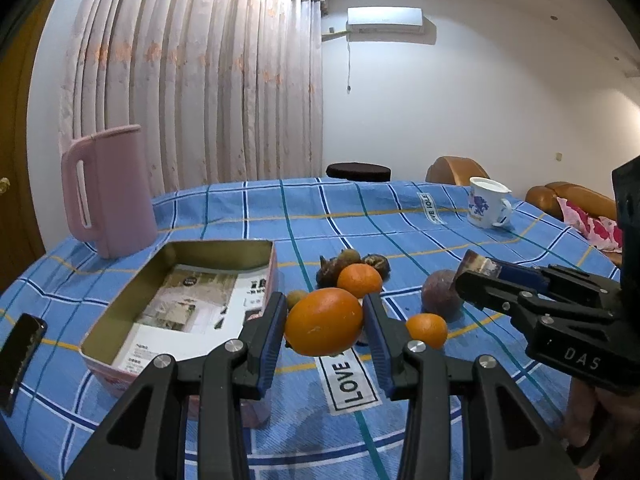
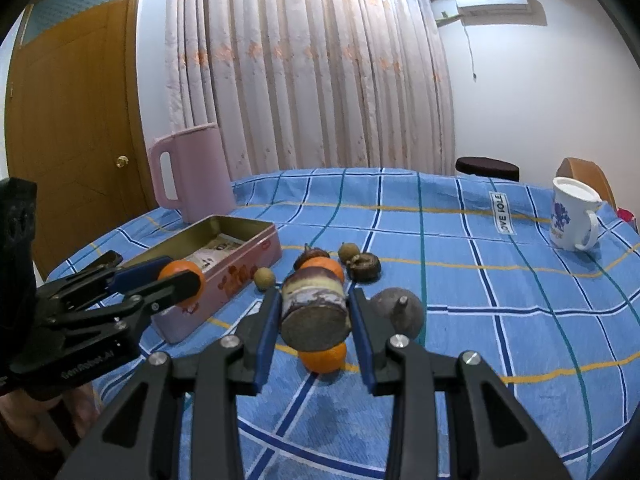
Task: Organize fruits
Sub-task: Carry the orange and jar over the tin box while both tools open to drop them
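My left gripper (image 1: 324, 312) is shut on a large orange (image 1: 323, 322), held above the cloth just right of the open pink tin (image 1: 120, 320). My right gripper (image 2: 315, 300) is shut on a short brown cylinder-shaped piece of fruit (image 2: 314, 314). On the cloth beyond lie two tangerines (image 1: 360, 280) (image 1: 427, 330), a dark purple round fruit with a stem (image 2: 400, 312), small tan longans (image 2: 265, 279) and some dark wrinkled fruits (image 2: 364, 266). The right wrist view shows the left gripper (image 2: 176, 272) with the orange (image 2: 182, 280) in front of the tin (image 2: 240, 264).
A tall pink jug (image 1: 108, 196) stands behind the tin. A white mug with a blue print (image 2: 572, 216) sits at the far right of the blue checked tablecloth (image 2: 480, 280). A dark phone (image 1: 20, 356) lies at the left table edge. Printed paper lines the tin's bottom.
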`<state>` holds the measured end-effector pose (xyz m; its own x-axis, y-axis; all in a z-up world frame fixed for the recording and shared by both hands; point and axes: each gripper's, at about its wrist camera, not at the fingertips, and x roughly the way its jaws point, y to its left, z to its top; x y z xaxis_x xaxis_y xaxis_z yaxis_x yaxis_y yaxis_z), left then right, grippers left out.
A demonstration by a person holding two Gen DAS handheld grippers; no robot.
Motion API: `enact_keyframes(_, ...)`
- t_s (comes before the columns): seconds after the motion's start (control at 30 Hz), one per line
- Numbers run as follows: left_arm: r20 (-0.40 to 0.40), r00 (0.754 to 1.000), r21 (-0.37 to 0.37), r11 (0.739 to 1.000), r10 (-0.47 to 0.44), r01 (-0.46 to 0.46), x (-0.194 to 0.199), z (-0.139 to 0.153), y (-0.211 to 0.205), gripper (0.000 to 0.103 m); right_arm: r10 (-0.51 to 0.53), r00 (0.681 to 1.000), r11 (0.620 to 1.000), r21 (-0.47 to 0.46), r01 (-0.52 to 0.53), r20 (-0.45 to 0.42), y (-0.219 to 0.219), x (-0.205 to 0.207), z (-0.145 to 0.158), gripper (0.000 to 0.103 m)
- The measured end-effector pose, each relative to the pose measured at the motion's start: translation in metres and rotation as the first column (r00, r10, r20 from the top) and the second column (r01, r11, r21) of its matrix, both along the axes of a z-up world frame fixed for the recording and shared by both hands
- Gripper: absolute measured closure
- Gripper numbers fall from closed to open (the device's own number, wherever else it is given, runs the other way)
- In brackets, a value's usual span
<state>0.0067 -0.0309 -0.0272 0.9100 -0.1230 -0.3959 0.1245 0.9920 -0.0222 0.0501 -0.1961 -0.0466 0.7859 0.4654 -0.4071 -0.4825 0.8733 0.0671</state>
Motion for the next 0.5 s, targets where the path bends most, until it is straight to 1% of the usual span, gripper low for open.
enact_keyframes(0.27,0.024,0.999,-0.001,0.999,0.048,-0.048,0.007,0.016,0.023,0.062,0.042,0.999,0.999,-0.012,-0.041,0.028,0.021,0.007,0.016,0.066)
enact_keyframes(0.4,0.013,0.996,-0.004,0.996,0.085,-0.085,0.018,0.025,0.044,0.061,0.089,0.995,0.996,-0.031,-0.088,0.042,0.043,0.017,0.029,0.066)
enact_keyframes(0.5,0.005,0.994,-0.005,0.994,0.112,-0.112,0.027,0.030,0.061,0.061,0.125,0.992,0.991,-0.045,-0.124,0.029,0.068,0.028,0.035,0.066)
